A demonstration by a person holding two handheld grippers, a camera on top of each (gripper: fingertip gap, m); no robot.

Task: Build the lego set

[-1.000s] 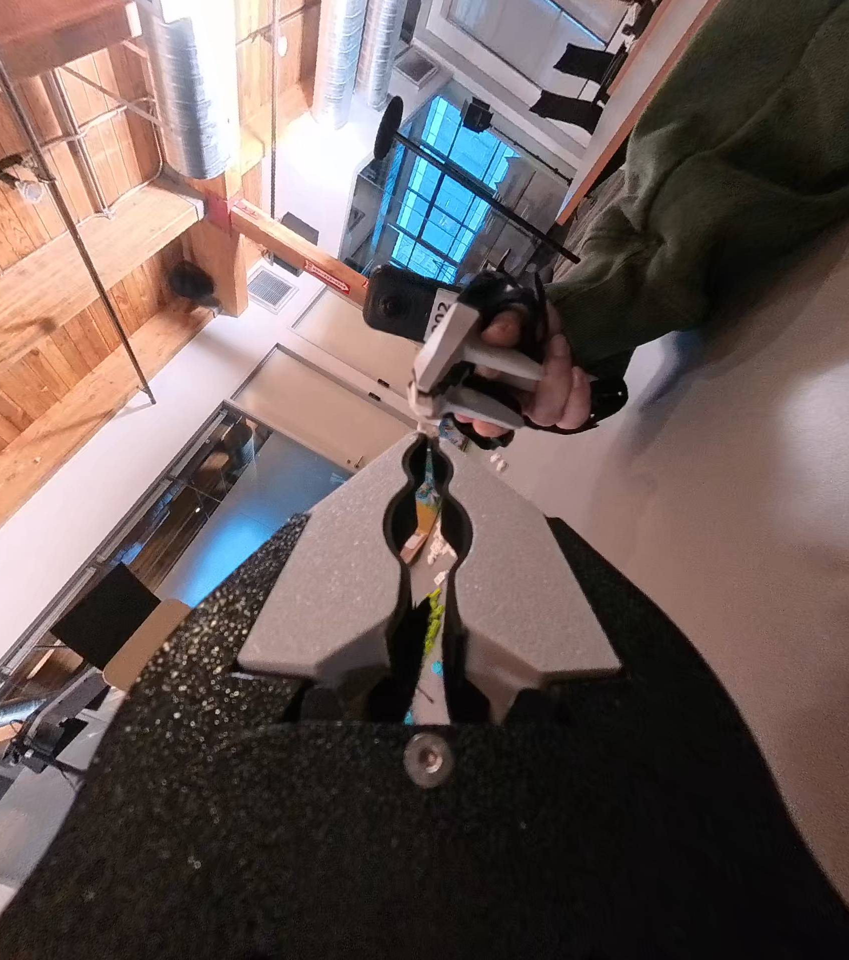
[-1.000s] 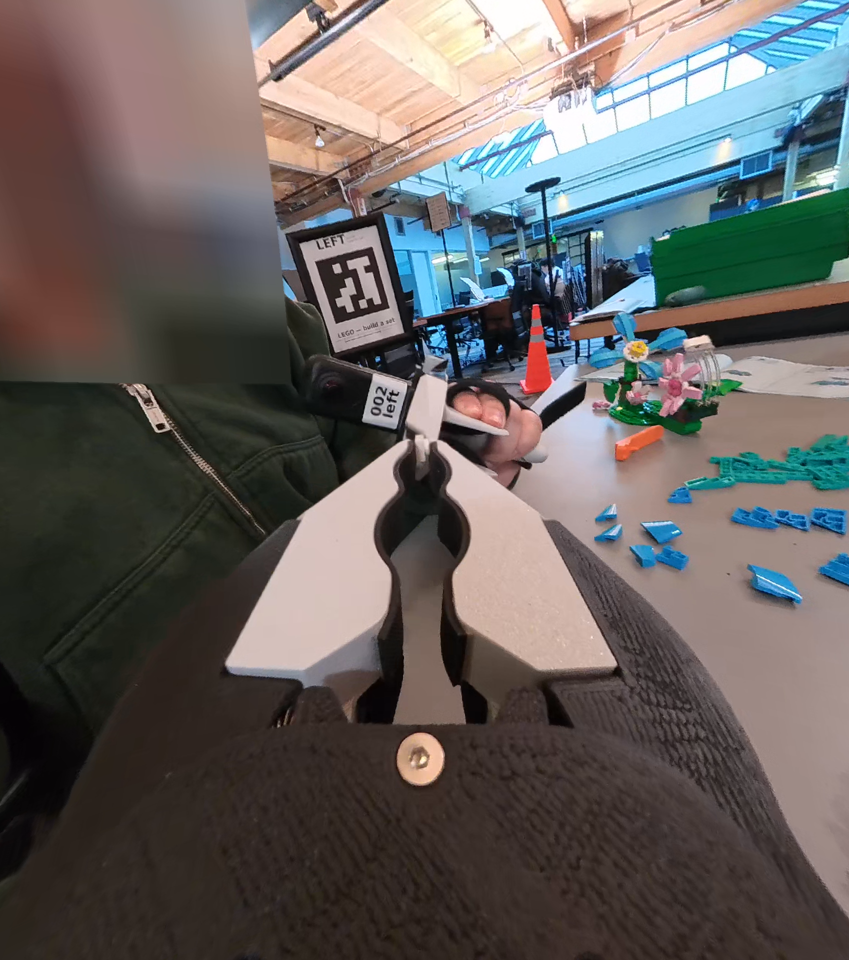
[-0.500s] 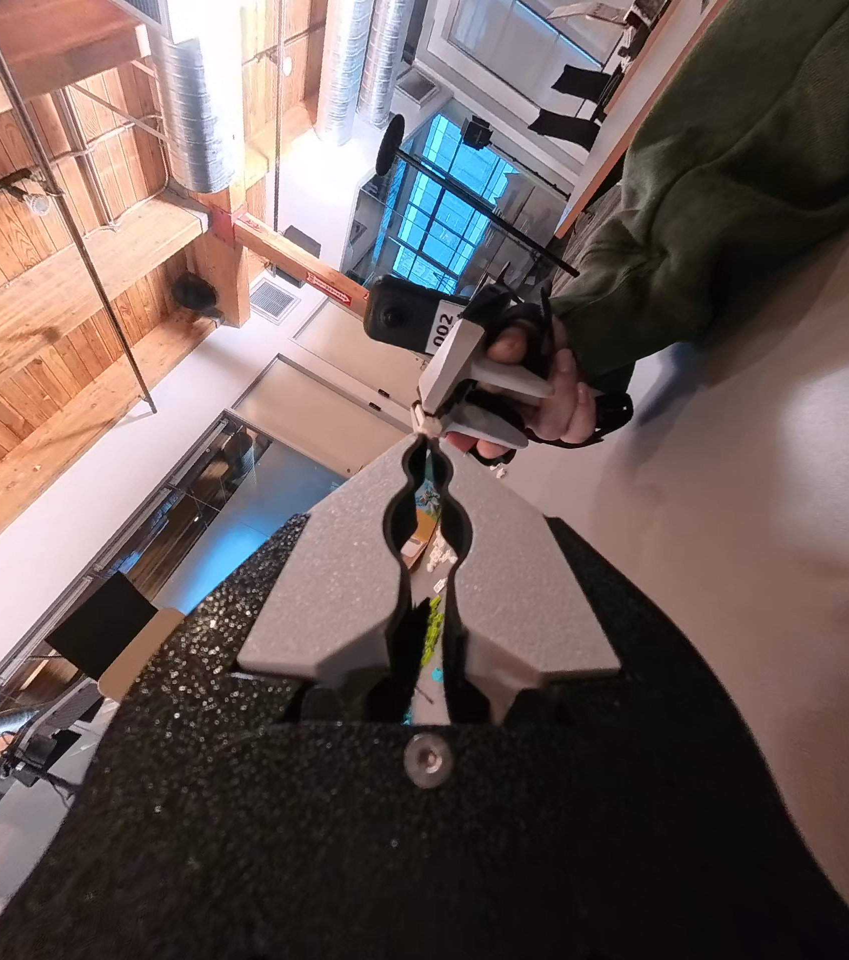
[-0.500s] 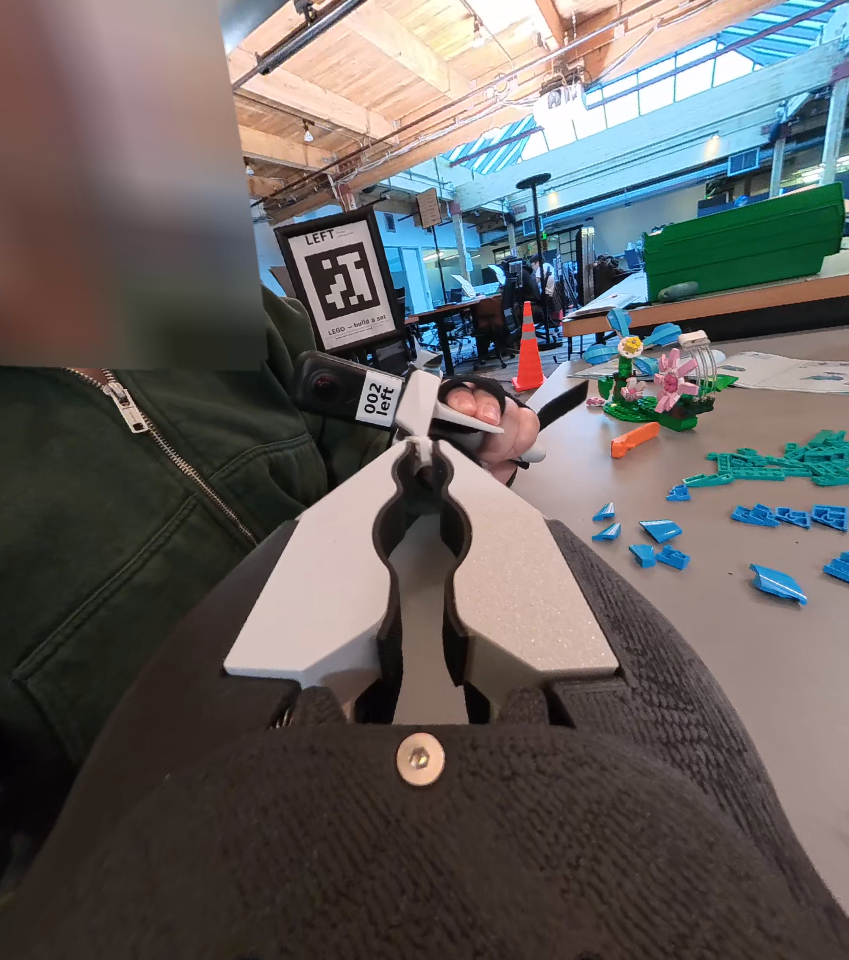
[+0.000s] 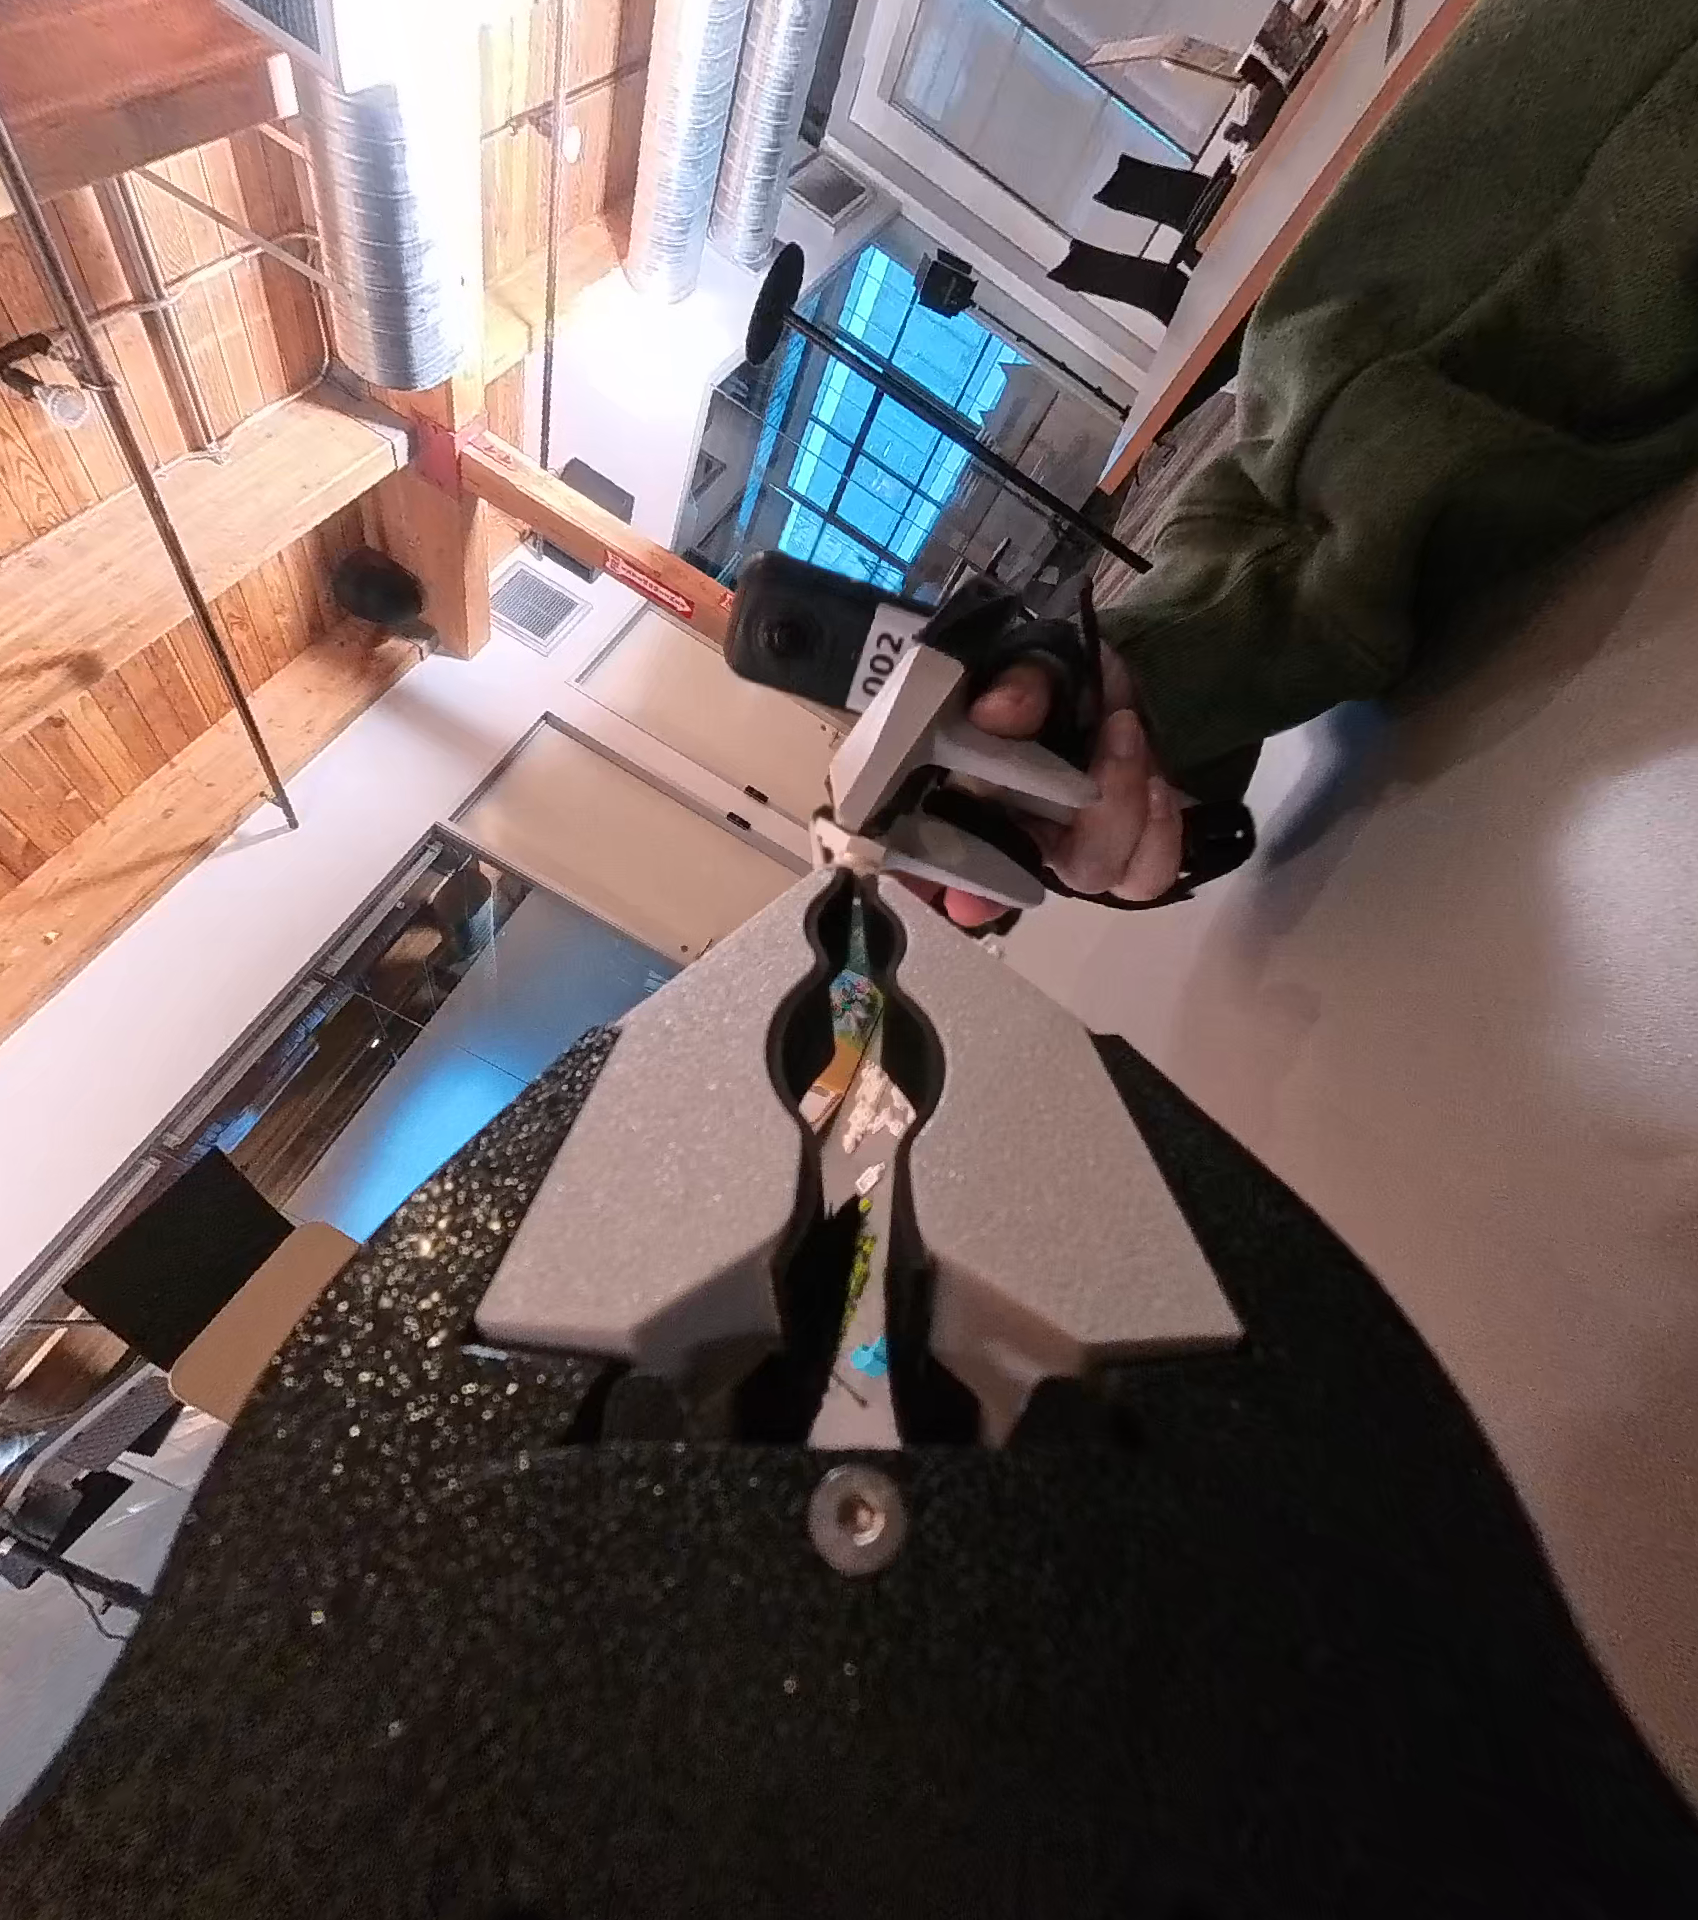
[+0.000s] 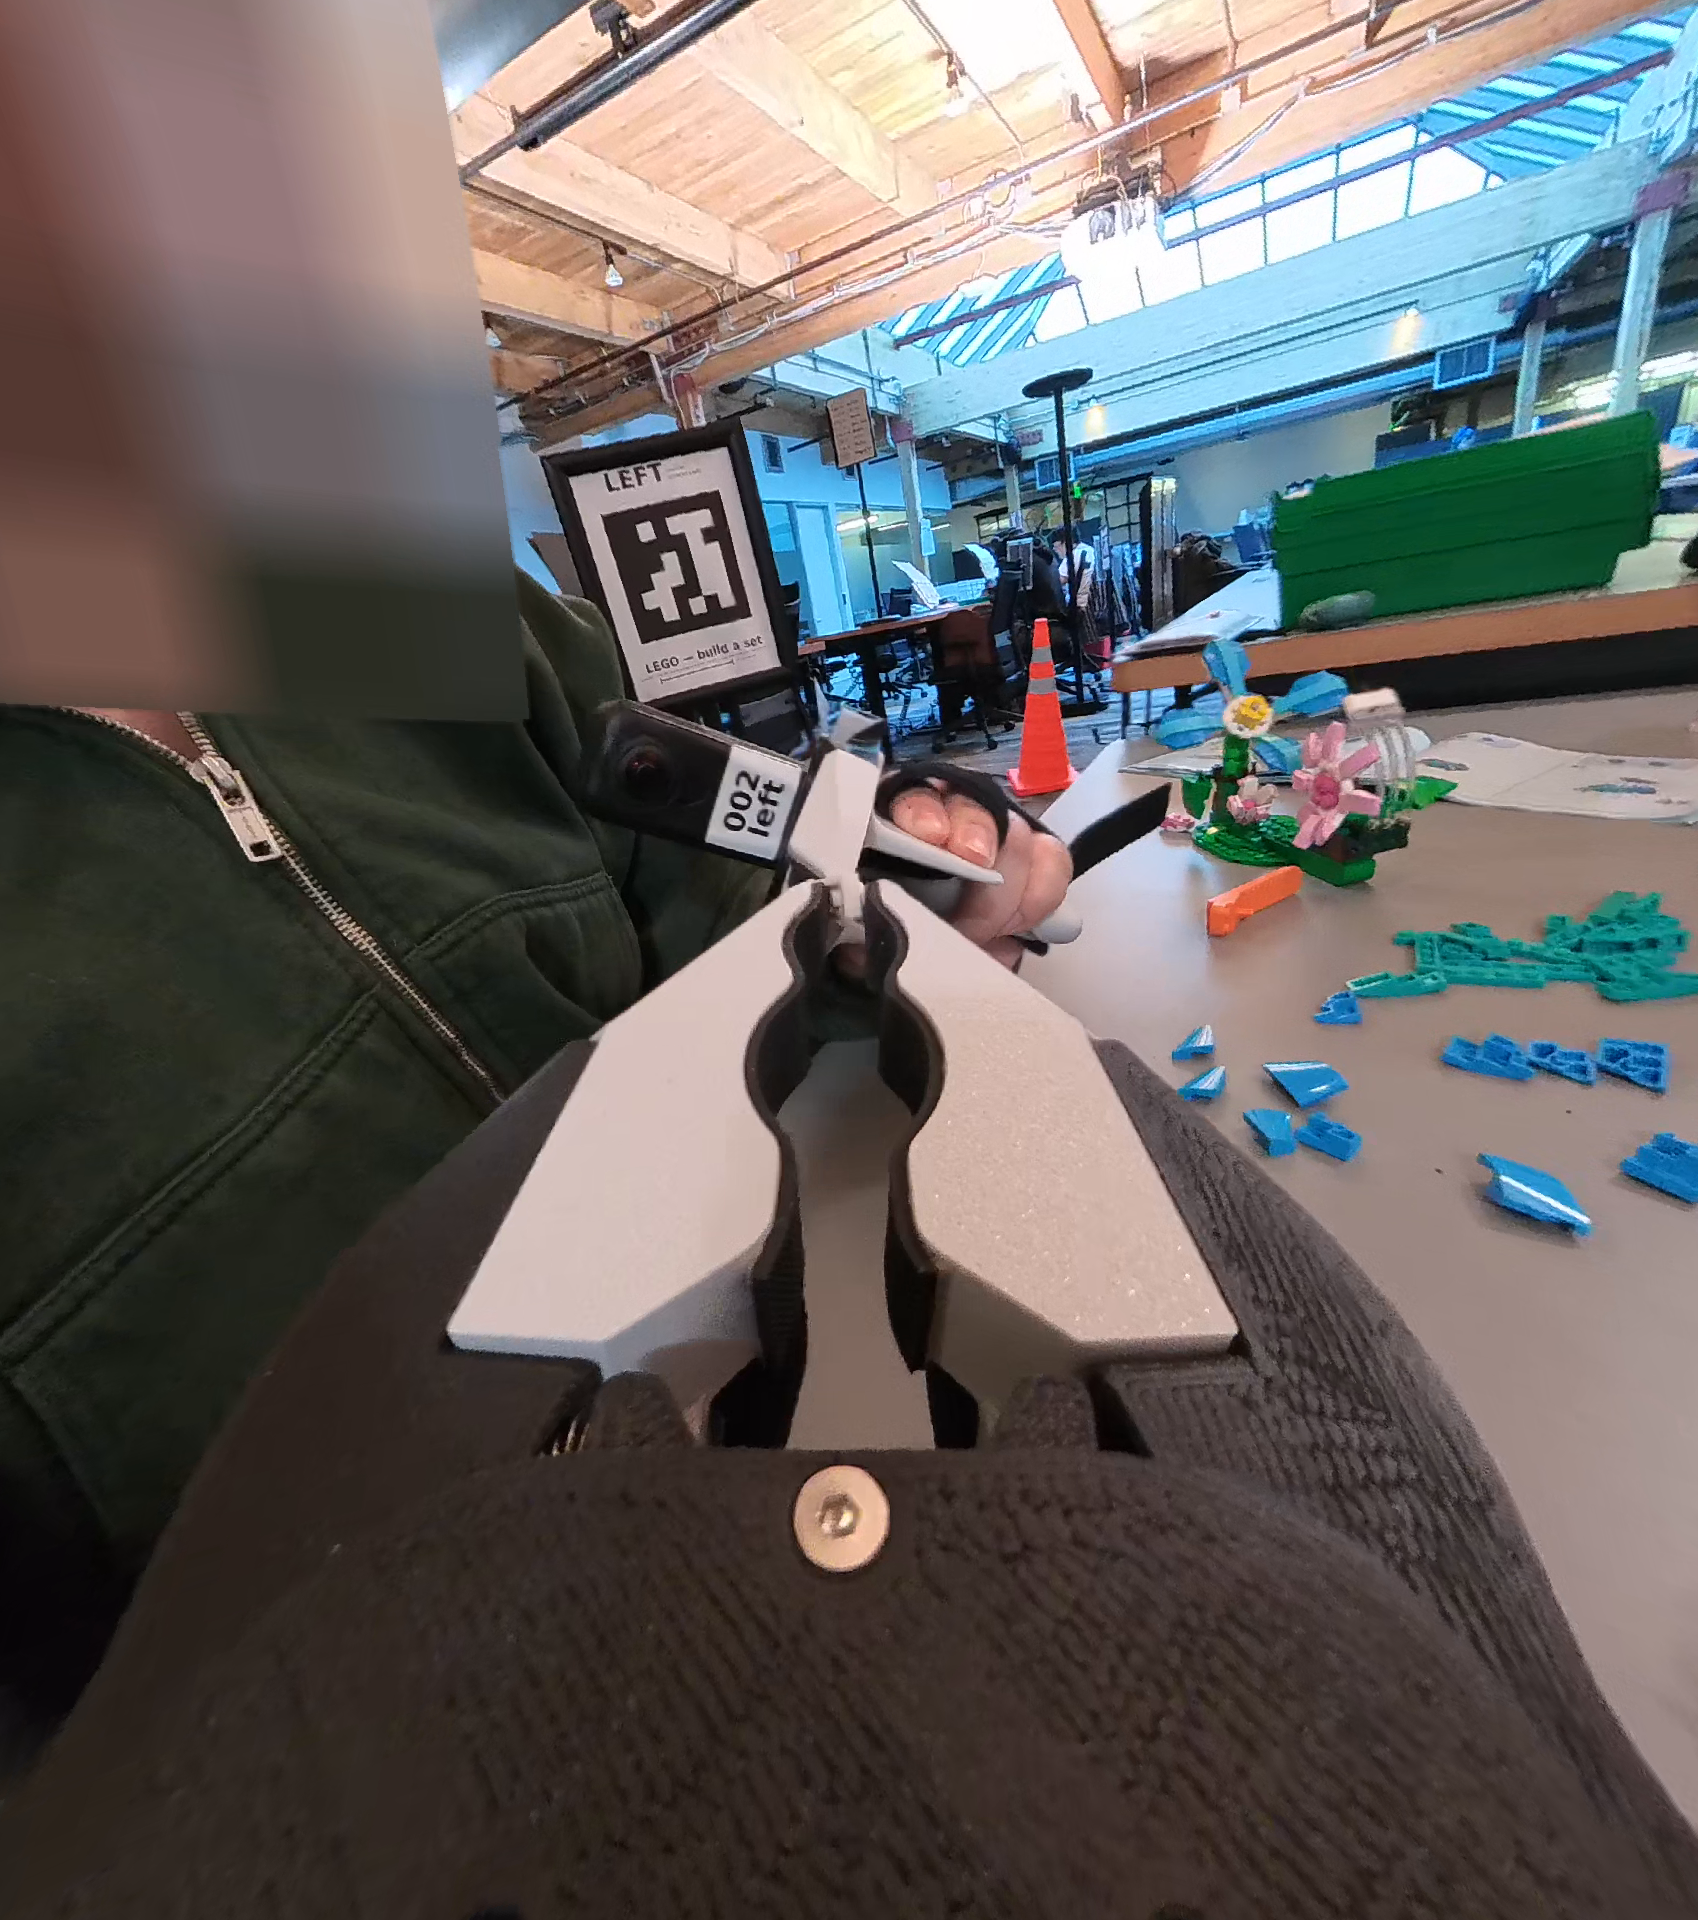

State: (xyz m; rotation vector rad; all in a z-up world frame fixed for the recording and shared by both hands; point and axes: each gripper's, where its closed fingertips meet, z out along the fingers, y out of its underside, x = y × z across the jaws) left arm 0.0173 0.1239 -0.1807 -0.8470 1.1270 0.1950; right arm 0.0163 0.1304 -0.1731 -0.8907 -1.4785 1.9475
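We work over a grey table (image 6: 1344,1351) in a large workshop with a wooden beam ceiling (image 6: 824,125). On the table we count one flower model (image 6: 1312,800), one orange piece (image 6: 1252,899) and one booklet (image 6: 1603,784), plus a cluster of teal pieces (image 6: 1551,951) and scattered blue pieces (image 6: 1551,1060). Beyond it stands one orange cone (image 6: 1040,717). Our two grippers meet tip to tip above the table's edge. The right gripper (image 6: 840,909) pinches a small white piece (image 6: 847,914), pale and narrow. The left gripper (image 5: 843,888) is clenched, its tips just beside that piece.
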